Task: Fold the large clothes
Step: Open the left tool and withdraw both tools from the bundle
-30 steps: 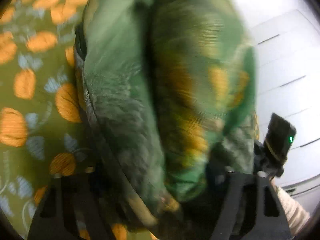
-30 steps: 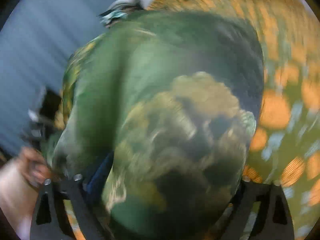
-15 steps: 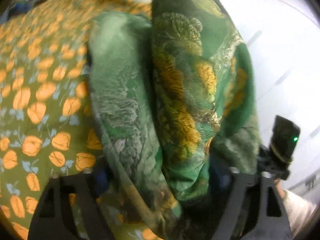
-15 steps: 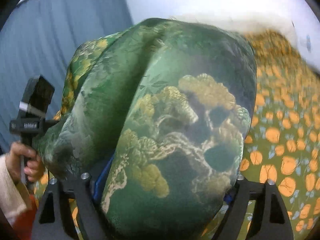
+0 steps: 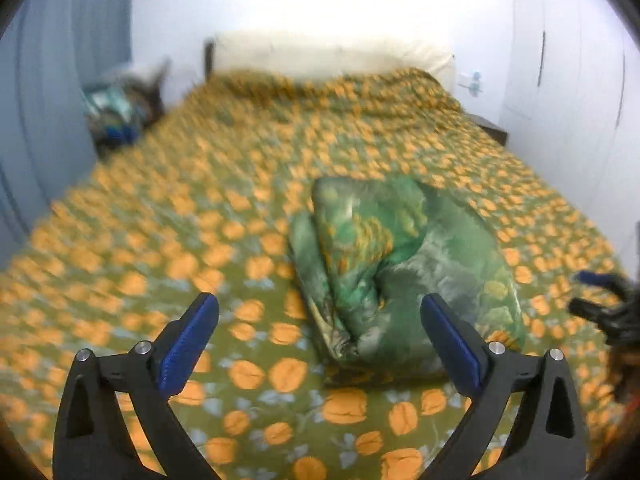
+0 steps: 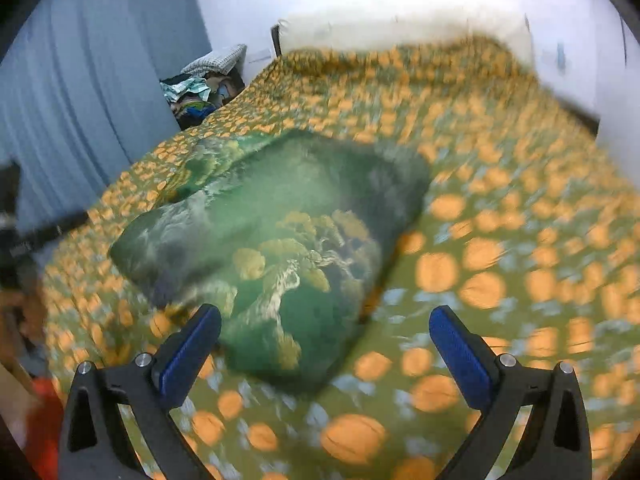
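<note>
A folded green garment with a gold tree print (image 5: 404,264) lies as a thick bundle on the bed, also in the right wrist view (image 6: 280,240). My left gripper (image 5: 320,328) is open and empty, raised just short of the bundle's near edge. My right gripper (image 6: 324,340) is open and empty, its blue pads (image 6: 460,352) either side of the bundle's near corner and apart from it. The right gripper also shows at the right edge of the left wrist view (image 5: 608,308).
The bed cover (image 5: 180,220) is olive with orange fruit print. A cream headboard (image 5: 328,52) stands at the far end. A pile of clothes (image 6: 200,92) sits left of the bed by a blue curtain (image 6: 80,92). White wardrobe doors (image 5: 580,80) are on the right.
Both grippers held the green bundle up close to the cameras. Now both are open and drawn back, and the bundle lies on the bed.
</note>
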A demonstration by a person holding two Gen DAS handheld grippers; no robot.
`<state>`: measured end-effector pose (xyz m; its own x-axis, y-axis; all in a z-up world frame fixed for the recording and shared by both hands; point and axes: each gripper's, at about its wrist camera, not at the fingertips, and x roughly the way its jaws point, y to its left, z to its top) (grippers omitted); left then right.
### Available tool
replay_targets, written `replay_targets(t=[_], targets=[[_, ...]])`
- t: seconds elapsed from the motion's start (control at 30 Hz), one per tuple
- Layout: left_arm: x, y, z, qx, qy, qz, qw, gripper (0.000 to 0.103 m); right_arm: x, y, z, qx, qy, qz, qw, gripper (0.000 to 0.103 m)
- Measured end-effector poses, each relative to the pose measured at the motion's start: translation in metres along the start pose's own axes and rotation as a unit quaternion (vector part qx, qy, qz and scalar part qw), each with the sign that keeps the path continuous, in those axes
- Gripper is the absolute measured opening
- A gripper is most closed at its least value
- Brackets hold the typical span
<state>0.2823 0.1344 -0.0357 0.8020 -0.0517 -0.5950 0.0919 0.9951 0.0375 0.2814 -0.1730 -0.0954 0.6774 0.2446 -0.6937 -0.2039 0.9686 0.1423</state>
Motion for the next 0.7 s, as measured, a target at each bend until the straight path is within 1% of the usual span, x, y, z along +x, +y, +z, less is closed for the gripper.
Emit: replay_targets(t=[0.07, 0.13, 0.17, 0.3, 0.37, 0.43, 0.5, 0.6, 0.7], targets=[[-0.014, -0.009, 0.004, 0.013, -0.017, 0.030, 0.9993, 0.102, -0.026, 0.002, -0.004, -0.016, -0.020, -0.018, 1.000, 0.103], [-0.035, -0.022, 0.003, 0.017, -0.038, 0.054, 0.9977, 0.103, -0.052, 0.008, -0.011, -0.024, -0.031, -0.020, 0.999, 0.103], [-0.042, -0.028, 0.004, 0.017, -0.043, 0.058, 0.9973, 0.103, -0.060, 0.010, -0.016, -0.026, -0.032, -0.022, 0.999, 0.103], [-0.064, -0.043, 0.002, 0.013, -0.048, 0.053, 0.9974, 0.103, -0.083, 0.014, -0.028, -0.024, -0.028, -0.036, 0.999, 0.103], [-0.077, -0.051, 0.000, 0.015, -0.050, 0.059, 0.9969, 0.103, -0.094, 0.016, -0.032, -0.027, -0.031, -0.047, 0.998, 0.103], [-0.085, -0.059, -0.001, 0.016, -0.054, 0.070, 0.9959, 0.103, -0.106, 0.018, -0.037, -0.029, -0.036, -0.053, 0.997, 0.103], [-0.091, -0.064, -0.003, 0.013, -0.058, 0.074, 0.9955, 0.103, -0.119, 0.018, -0.040, -0.026, -0.043, -0.062, 0.997, 0.103], [-0.102, -0.072, -0.004, 0.005, -0.063, 0.074, 0.9953, 0.103, -0.133, 0.018, -0.042, -0.022, -0.056, -0.073, 0.996, 0.103], [-0.111, -0.078, -0.003, 0.006, -0.072, 0.083, 0.9939, 0.103, -0.156, 0.019, -0.044, -0.025, -0.087, -0.091, 0.992, 0.103]])
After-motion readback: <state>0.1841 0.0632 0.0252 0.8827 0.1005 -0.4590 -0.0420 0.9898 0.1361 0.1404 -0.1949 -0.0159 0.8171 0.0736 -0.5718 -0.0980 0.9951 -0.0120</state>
